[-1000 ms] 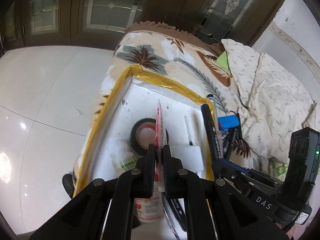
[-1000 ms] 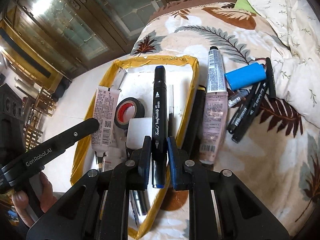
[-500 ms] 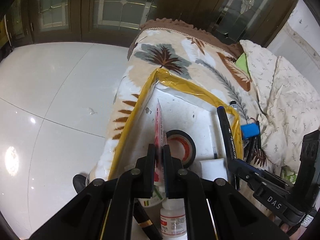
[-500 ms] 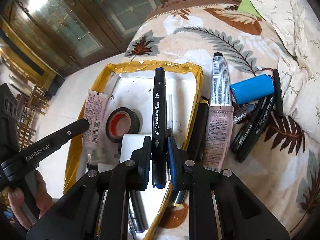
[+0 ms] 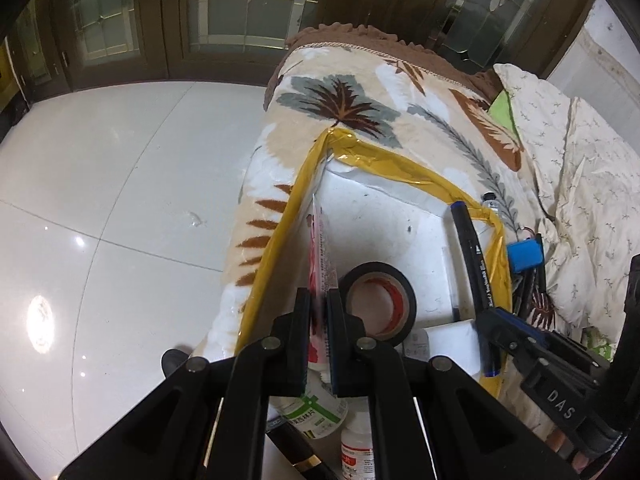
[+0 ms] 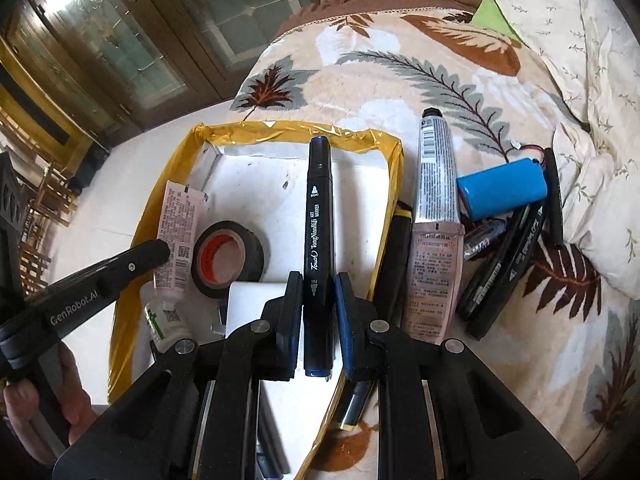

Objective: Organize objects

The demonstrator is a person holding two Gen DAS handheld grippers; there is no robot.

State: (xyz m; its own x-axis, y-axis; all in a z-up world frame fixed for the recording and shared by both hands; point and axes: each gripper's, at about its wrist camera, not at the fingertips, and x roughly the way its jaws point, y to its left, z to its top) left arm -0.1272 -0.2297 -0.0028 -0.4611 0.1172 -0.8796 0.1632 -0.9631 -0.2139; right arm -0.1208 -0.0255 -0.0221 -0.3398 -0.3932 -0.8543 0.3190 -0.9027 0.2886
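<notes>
A white box with a yellow-taped rim point(image 5: 400, 168) point(image 6: 292, 132) sits on a leaf-patterned blanket. My left gripper point(image 5: 319, 300) is shut on a pink tube point(image 5: 318, 252) point(image 6: 178, 228), held edge-on over the box's left side. My right gripper point(image 6: 319, 280) is shut on a black art marker point(image 6: 319, 216) point(image 5: 474, 256), held over the box's right part. In the box lie a black tape roll point(image 5: 380, 304) point(image 6: 228, 256), a white block point(image 6: 256, 304) and small bottles point(image 5: 320, 408).
On the blanket right of the box lie a grey-pink tube point(image 6: 436, 208), a blue battery pack point(image 6: 502, 188) point(image 5: 526, 256), several black pens point(image 6: 508, 260) and a black-gold pen point(image 6: 394, 264). A tiled floor point(image 5: 120, 200) drops off left of the bed. A pale quilt point(image 6: 580, 80) lies right.
Both grippers have drawn back slightly with their loads. The pink tube has shifted toward the box's left wall, now left of the tape roll.
</notes>
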